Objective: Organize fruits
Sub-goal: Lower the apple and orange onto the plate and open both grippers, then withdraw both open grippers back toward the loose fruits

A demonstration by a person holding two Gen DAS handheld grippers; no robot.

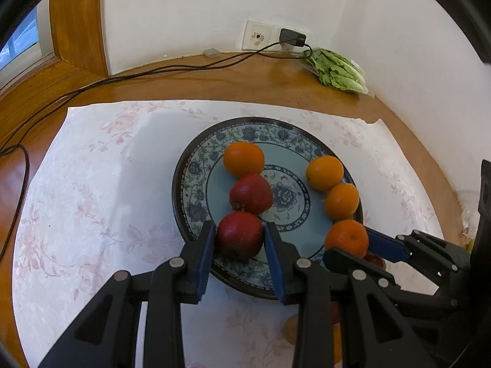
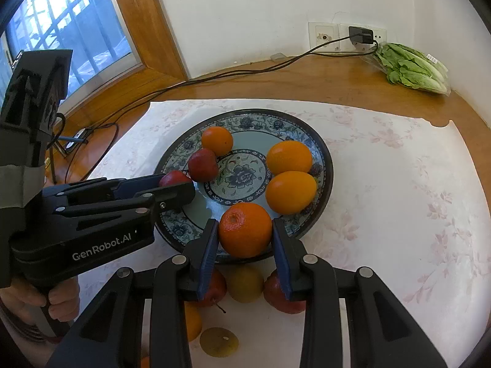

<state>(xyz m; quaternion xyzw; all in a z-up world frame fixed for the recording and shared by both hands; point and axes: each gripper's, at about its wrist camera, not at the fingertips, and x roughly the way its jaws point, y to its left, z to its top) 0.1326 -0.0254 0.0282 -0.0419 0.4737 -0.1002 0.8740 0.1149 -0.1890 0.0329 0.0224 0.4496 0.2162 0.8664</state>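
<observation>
A blue floral plate [image 1: 196,184] [image 2: 322,153] lies on a pale flowered cloth. My left gripper [image 1: 239,239] is shut on a dark red apple [image 1: 240,235] at the plate's near left rim; the same apple [image 2: 173,178] shows in the right wrist view. A second red apple [image 1: 251,194] and an orange [image 1: 243,159] lie behind it. My right gripper [image 2: 245,239] is shut on an orange [image 2: 245,229] [image 1: 346,237] at the plate's near rim. Two more oranges [image 2: 290,191] [image 2: 289,156] lie on the right side.
Loose fruit lies on the cloth in front of the plate: red apples [image 2: 284,297], a yellowish fruit [image 2: 245,283] and a flat yellow one [image 2: 218,341]. Bagged lettuce [image 2: 411,67] lies at the back right corner. A black cable [image 2: 214,76] runs from the wall socket across the wooden table.
</observation>
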